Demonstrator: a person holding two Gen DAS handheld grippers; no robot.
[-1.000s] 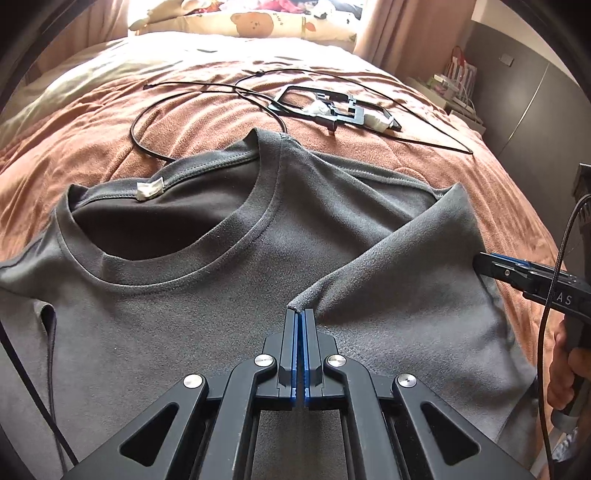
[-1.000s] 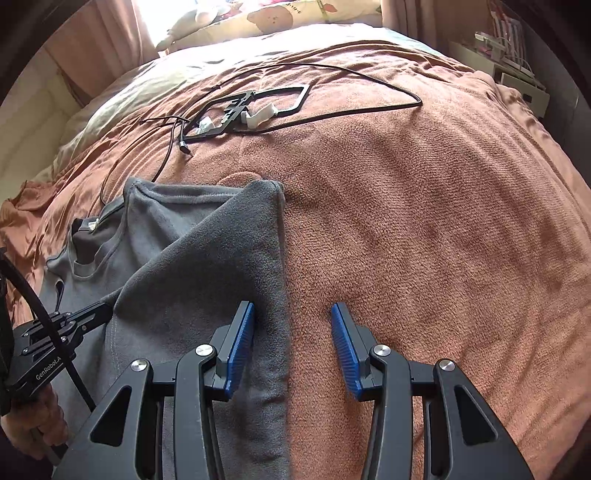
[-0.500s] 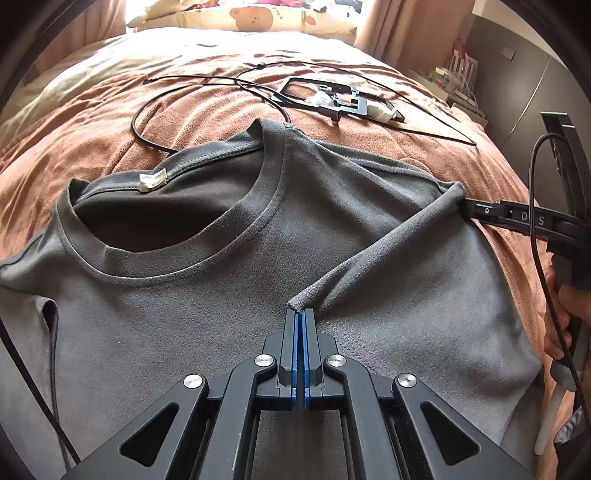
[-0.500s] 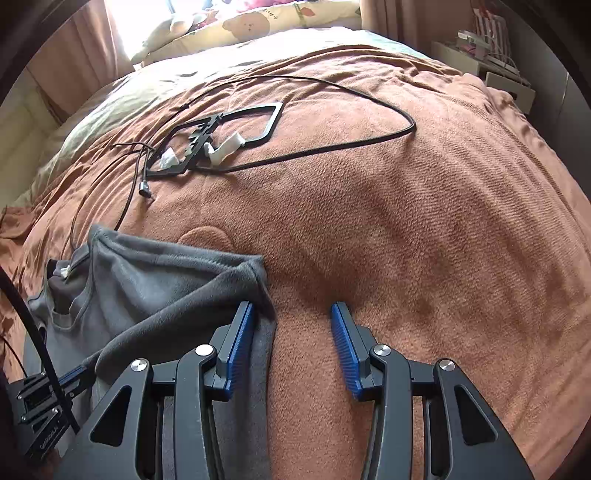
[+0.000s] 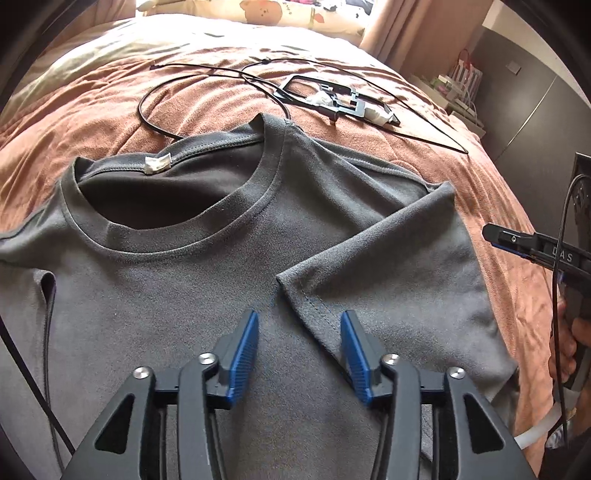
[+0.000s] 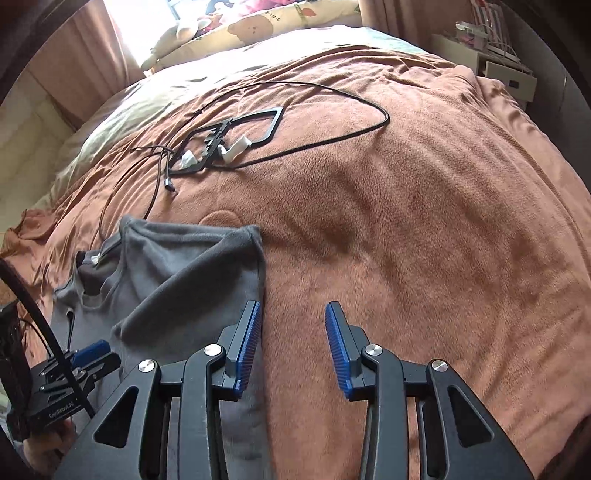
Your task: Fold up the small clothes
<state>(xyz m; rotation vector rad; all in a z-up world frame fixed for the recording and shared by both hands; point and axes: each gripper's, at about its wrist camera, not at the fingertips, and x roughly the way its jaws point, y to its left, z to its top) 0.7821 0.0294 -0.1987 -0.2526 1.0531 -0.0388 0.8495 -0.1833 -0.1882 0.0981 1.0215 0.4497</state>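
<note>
Left gripper (image 5: 298, 339): jaws wide apart, blue pads facing each other, nothing held between them. It hovers low over the grey T-shirt (image 5: 192, 295), which lies spread on the bed with its brown blanket (image 6: 424, 229). The folded-over sleeve (image 5: 373, 266) lies directly ahead of these jaws, its stitched hem running back between the two pads; whether the right pad touches the cloth cannot be told. The round collar (image 5: 177, 206) with a white label (image 5: 158, 163) sits ahead and to the left of the jaws.

Right gripper (image 6: 293, 345): jaws likewise wide apart and empty. The left pad rests at or just above the T-shirt's outer edge; the right pad stands over bare blanket. The shirt extends ahead and to the left of these jaws, the sleeve corner pointing forward. In the left wrist view the right gripper appears at the far right, clear of the shirt's edge, gripped by a hand (image 5: 569, 347).

Well ahead of both pairs of jaws, on the blanket: a black frame (image 6: 236, 140) and loops of black cable (image 5: 207, 74). Pillows (image 6: 258, 26) lie at the far end of the bed.
</note>
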